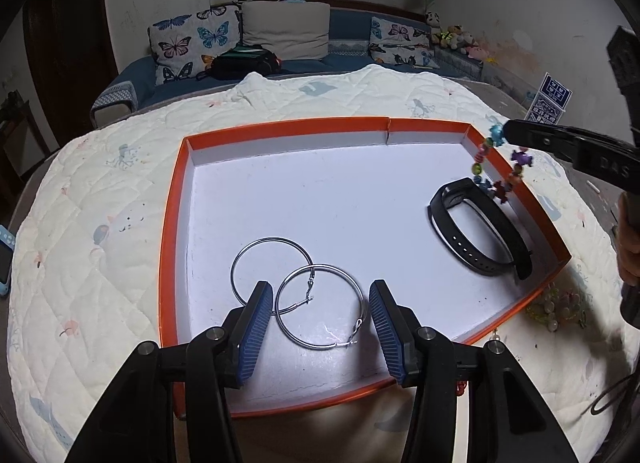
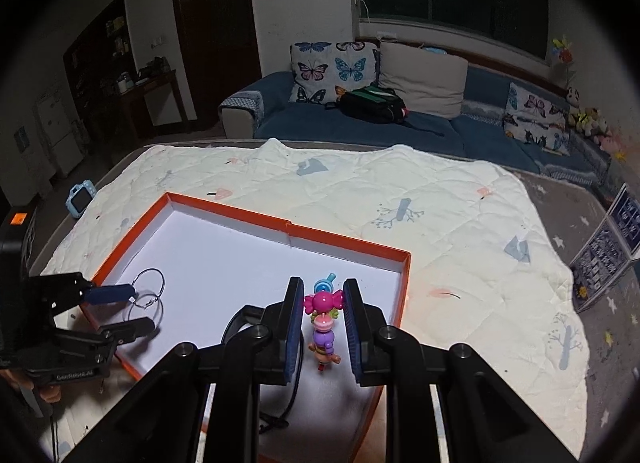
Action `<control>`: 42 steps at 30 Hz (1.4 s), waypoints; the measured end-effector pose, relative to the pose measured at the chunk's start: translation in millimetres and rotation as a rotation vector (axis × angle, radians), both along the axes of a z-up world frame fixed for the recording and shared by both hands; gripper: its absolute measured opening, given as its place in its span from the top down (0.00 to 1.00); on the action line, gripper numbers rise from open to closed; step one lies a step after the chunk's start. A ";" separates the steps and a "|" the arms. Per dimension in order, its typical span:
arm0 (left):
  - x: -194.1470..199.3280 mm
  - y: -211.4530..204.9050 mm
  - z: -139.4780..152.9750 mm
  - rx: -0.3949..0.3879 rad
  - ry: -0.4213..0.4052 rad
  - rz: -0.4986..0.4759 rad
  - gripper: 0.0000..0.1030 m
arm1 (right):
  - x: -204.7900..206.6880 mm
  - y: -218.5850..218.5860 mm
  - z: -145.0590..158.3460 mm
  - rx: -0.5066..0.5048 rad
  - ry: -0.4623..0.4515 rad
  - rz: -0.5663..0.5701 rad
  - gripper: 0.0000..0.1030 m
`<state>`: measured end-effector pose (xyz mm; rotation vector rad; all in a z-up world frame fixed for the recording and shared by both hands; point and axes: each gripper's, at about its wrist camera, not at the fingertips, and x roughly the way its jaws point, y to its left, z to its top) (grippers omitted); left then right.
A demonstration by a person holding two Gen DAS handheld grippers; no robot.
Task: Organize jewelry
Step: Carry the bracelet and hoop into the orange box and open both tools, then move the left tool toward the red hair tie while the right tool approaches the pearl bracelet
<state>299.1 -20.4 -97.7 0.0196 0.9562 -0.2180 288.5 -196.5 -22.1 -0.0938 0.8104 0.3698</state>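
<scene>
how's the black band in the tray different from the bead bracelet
The black band is one plain dark strap; the bead bracelet is a string of many-coloured charms. The black band lies loose on the tray floor; the bead bracelet hangs in the air, pinched by the right hand-held gripper above the tray's right edge. Both are closed loops.

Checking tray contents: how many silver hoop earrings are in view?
2. Both thin silver wire hoop earrings lie overlapping in the orange-rimmed white tray: one between the left hand-held gripper's open jaws, one just behind.
</scene>
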 end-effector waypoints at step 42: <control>-132.2 12.1 50.5 -0.006 -0.075 -0.006 0.34 | -79.3 -13.1 13.6 -0.075 0.024 -0.002 0.56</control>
